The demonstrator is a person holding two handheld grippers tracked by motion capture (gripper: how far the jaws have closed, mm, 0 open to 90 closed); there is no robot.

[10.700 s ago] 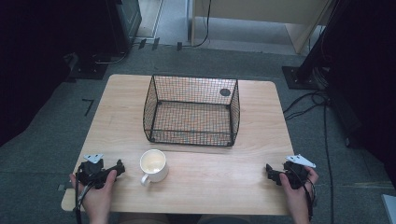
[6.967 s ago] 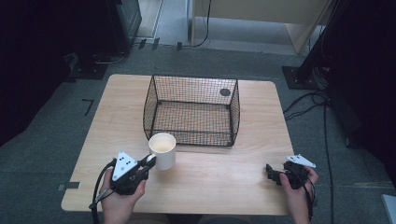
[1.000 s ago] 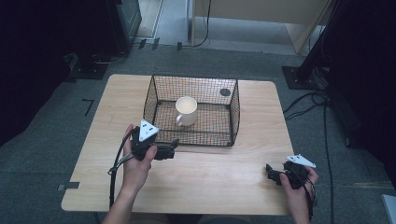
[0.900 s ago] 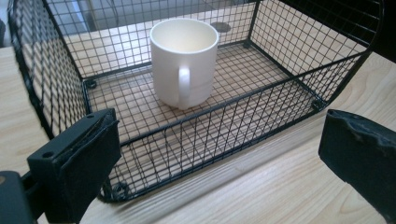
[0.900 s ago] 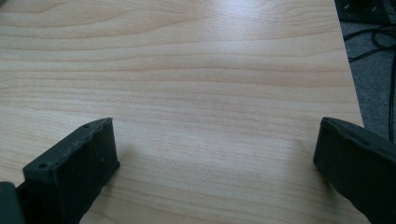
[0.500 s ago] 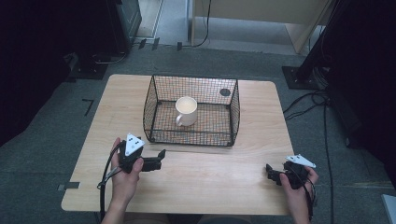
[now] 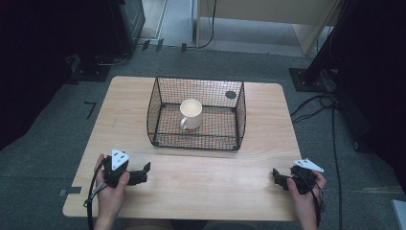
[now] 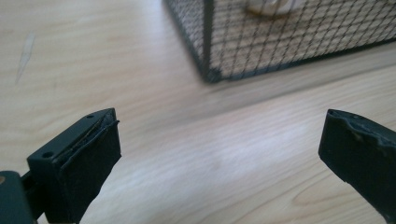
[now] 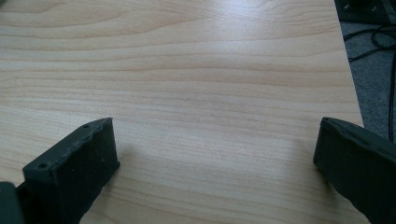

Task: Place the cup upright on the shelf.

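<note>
- Jaws of the left gripper (image 7: 143,172) are standing spread wide with nothing between them, hovering over the near left part of the wooden table (image 7: 220,191).
- Jaws of the right gripper (image 7: 276,178) are likewise gaping apart over bare wood at the near right.
- White mug (image 7: 191,114) is sitting upright inside the black wire basket (image 7: 196,141), well apart from both grippers, its handle pointing toward the basket's left wall.

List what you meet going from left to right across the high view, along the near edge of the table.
Left hand-held gripper, black with a grey three-cornered plate → bare stretch of light wooden table → right hand-held gripper, black with the same grey plate.
</note>
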